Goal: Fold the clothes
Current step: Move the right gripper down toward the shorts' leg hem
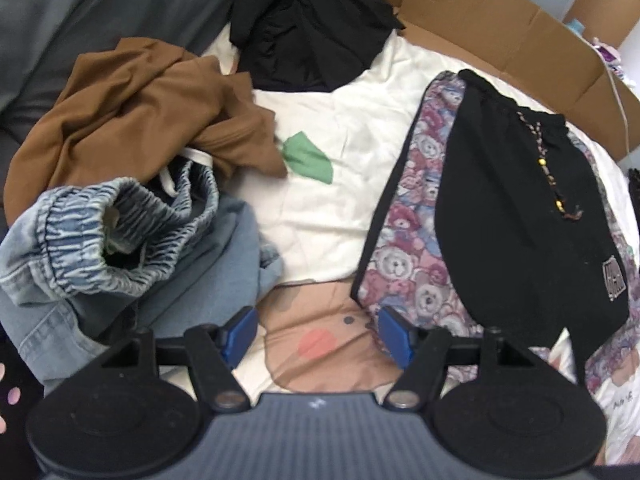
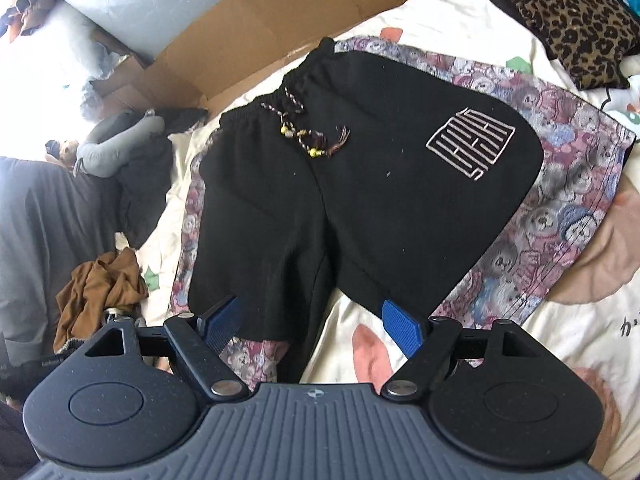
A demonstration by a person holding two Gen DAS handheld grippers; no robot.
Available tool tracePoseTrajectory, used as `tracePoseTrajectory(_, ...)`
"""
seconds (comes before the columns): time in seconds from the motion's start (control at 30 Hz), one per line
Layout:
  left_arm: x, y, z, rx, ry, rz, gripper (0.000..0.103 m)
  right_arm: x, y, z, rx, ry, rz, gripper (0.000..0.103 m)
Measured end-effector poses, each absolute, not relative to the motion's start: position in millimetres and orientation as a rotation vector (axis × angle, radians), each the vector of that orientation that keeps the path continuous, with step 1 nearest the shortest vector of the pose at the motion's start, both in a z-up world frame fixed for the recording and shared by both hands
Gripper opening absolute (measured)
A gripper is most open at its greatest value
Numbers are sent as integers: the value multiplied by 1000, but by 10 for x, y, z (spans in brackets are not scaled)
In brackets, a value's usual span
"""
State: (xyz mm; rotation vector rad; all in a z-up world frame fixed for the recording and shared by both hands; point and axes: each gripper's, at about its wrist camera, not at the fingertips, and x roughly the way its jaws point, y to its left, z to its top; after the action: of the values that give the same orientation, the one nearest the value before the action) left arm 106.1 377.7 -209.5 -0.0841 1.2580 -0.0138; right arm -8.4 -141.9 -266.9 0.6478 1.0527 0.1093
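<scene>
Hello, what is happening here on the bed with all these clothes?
A person is folding clothes with two handheld grippers. The black shorts lie spread flat on a bear-print garment on the cream bedsheet. The right gripper hovers open at the shorts' leg hems, and the left gripper is open too, holding nothing. A brown garment and denim jeans wait crumpled beside them.

Clothes [image 1: 132, 112] on cream bedsheet [image 1: 360, 128]

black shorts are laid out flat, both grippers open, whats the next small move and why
Probably bring the right gripper down onto the near leg hem of the black shorts and close on it. The shorts lie spread flat on the bear-print cloth, unfolded, and both the right and left gripper are open and empty, so a fold needs a grasp first.
</scene>
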Motion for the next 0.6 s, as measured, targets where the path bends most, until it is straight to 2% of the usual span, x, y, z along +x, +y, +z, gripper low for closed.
tracePoseTrajectory(0.4,1163,3797,-2335,-62,1227,-88,69,-148,-1333,-2922,646,1095,148,83)
tracePoseTrajectory(0.6,1223,3845,-2553,-53,1217,-147,53,-141,-1228,-3099,627,1144,188,82)
